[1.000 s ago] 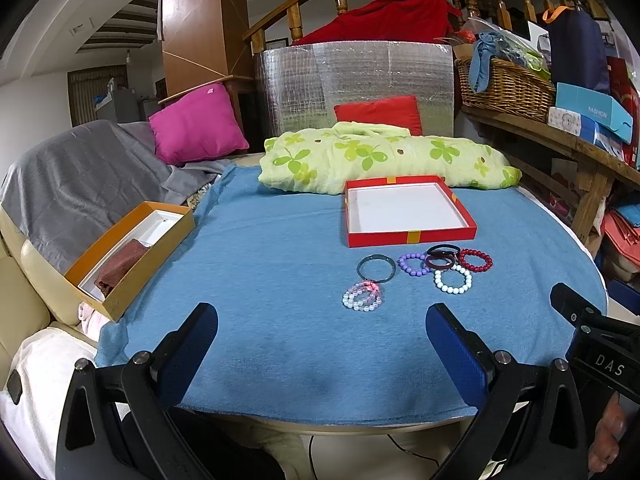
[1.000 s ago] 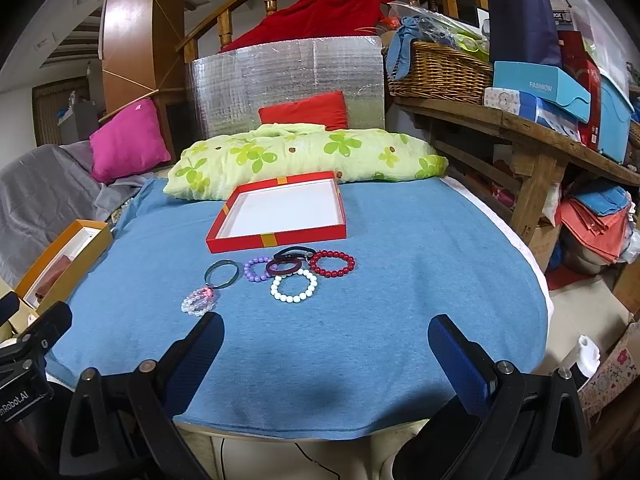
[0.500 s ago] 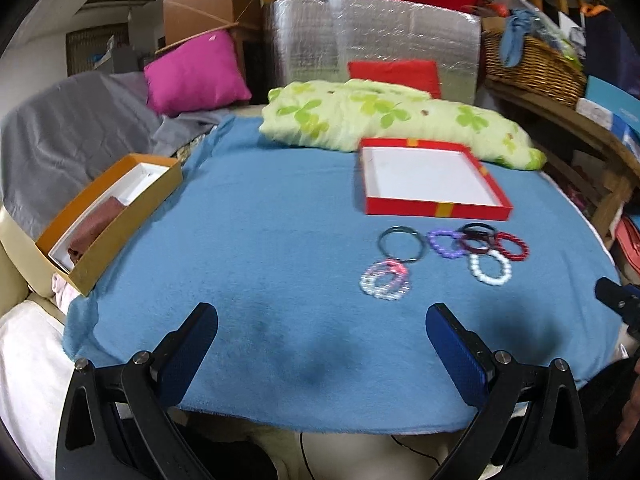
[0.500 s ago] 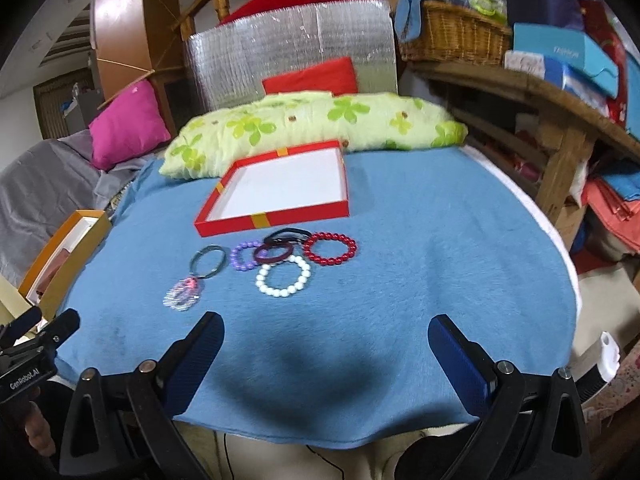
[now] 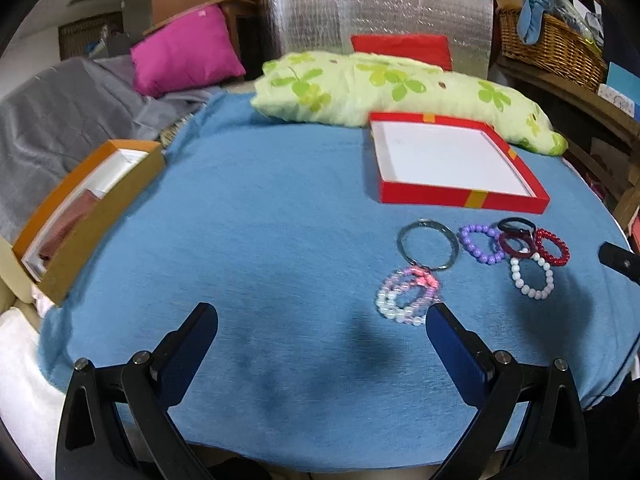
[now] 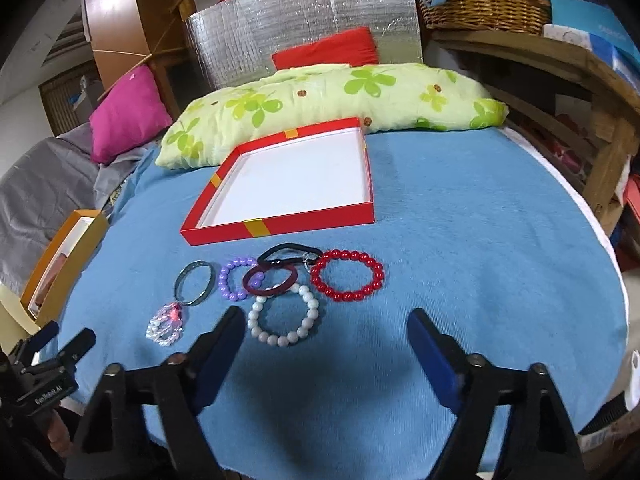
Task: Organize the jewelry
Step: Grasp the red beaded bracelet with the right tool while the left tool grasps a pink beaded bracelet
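1. The left tool (image 5: pixel 320 322) was seen with its jaws spread wide and nothing held, hanging low over the near part of the blue-covered bench (image 5: pixel 260 220).
2. An orange box (image 5: pixel 86 208) was noted at the bench's left edge, well apart from the jewelry.
3. The pink-and-clear beaded bracelet (image 5: pixel 408 298) was found just ahead of the left tool's right finger and slightly inward of it, lying flat; it was judged the piece nearest that tool.
4. A grey metal bangle (image 6: pixel 194 282) was seen touching the far side of that bracelet, with a purple beaded bracelet (image 6: pixel 236 278) just beside it.
5. A dark maroon bangle (image 6: pixel 272 280) was overlapped by a black hair tie (image 6: pixel 288 254) at the cluster's middle, both lying close before the empty red tray (image 6: pixel 280 226).
6. The white beaded bracelet (image 6: pixel 284 316) was seen straight ahead of the right tool (image 6: pixel 326 326), between its wide-open, empty fingers and closer to the left one; the right hand was judged nearer to it.
7. The red beaded bracelet (image 6: pixel 347 276) lay furthest right, just beyond the white one.
8. All pieces were flat rings outside the tray; a forward, downward reach was judged necessary.
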### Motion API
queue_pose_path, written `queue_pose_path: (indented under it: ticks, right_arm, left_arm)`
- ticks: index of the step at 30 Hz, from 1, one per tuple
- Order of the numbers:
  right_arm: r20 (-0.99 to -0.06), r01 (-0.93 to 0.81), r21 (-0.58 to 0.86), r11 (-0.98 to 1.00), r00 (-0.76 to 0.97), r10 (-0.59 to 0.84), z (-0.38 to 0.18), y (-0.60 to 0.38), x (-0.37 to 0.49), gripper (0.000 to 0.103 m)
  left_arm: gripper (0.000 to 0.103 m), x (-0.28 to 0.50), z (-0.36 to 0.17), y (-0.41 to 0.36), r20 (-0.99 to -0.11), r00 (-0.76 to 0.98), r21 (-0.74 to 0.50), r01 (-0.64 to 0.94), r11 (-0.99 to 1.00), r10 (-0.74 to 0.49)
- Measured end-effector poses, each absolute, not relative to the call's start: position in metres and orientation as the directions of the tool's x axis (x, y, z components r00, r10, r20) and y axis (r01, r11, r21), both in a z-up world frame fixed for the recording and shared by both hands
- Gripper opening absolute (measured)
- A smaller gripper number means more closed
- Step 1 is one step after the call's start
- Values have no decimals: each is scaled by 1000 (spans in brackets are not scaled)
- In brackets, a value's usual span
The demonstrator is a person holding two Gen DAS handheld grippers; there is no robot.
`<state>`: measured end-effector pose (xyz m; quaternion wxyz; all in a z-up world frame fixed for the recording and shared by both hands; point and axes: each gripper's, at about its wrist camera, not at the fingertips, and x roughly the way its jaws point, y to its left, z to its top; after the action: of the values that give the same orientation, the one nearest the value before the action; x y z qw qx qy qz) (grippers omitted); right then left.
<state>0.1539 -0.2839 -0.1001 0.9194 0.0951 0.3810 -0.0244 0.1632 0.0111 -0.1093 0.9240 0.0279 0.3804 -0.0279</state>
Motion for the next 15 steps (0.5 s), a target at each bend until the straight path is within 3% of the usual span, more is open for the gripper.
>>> queue_pose_path:
  ticks: [3, 12, 15]
  right_arm:
    - [-728, 129, 182, 975, 684, 45, -108, -295, 169, 68]
    - [-766, 179, 250, 952, 638, 81, -122, -321, 193, 64]
    - [-780, 190, 262, 946, 619, 92, -127, -328, 200, 56]
  left_arm:
    - [103, 171, -118, 1, -715, 697, 31, 104, 994, -51]
    - [103, 200, -145, -22, -765, 638, 24, 156, 988, -82]
    - [103, 210, -150, -26, -774, 627, 14, 160, 987, -91]
